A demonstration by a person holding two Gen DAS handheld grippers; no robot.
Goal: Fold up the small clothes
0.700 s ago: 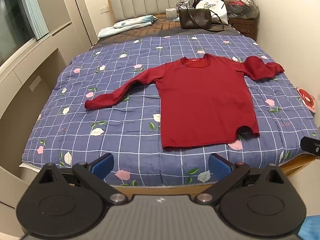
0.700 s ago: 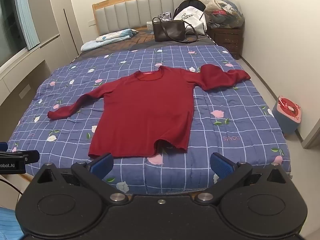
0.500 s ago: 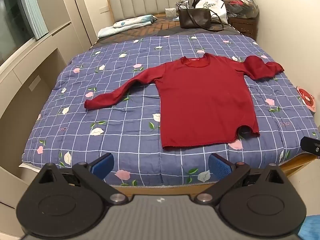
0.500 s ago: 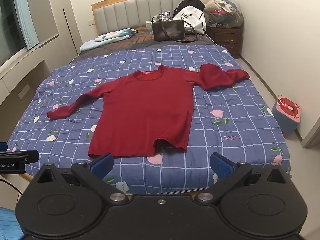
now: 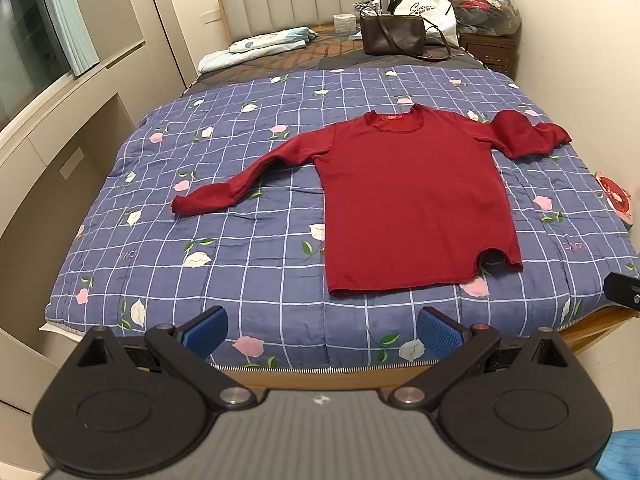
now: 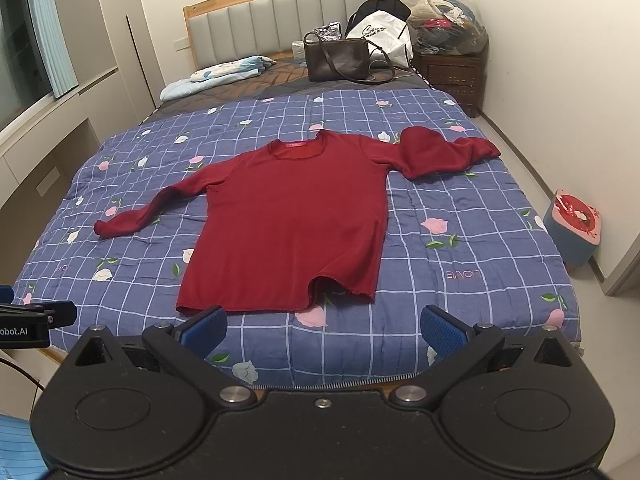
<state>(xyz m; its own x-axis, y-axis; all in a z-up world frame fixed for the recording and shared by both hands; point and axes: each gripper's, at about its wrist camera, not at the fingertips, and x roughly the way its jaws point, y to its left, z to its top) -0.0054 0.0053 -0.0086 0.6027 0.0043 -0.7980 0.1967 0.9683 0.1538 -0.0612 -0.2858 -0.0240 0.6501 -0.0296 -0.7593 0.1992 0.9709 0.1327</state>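
Note:
A dark red long-sleeved top (image 5: 412,200) (image 6: 296,224) lies spread flat, neck toward the headboard, on a blue checked floral quilt (image 5: 248,264) (image 6: 460,264). Its left sleeve stretches out to the left; the right sleeve is bunched near the quilt's right side. A corner of the hem is turned up at the lower right. My left gripper (image 5: 322,330) hovers open over the foot of the bed, short of the hem, holding nothing. My right gripper (image 6: 323,326) is open too, just short of the hem, its left blue pad level with the hem's left corner.
At the head of the bed sit a brown handbag (image 6: 338,60), a white bag (image 6: 380,34) and a folded light blanket (image 6: 216,76). A nightstand (image 6: 450,74) piled with clothes stands at the right. A small stool (image 6: 574,228) stands on the floor by the right wall.
Almost nothing: both views have drifted very slightly. The top lies as before and both grippers stay open.

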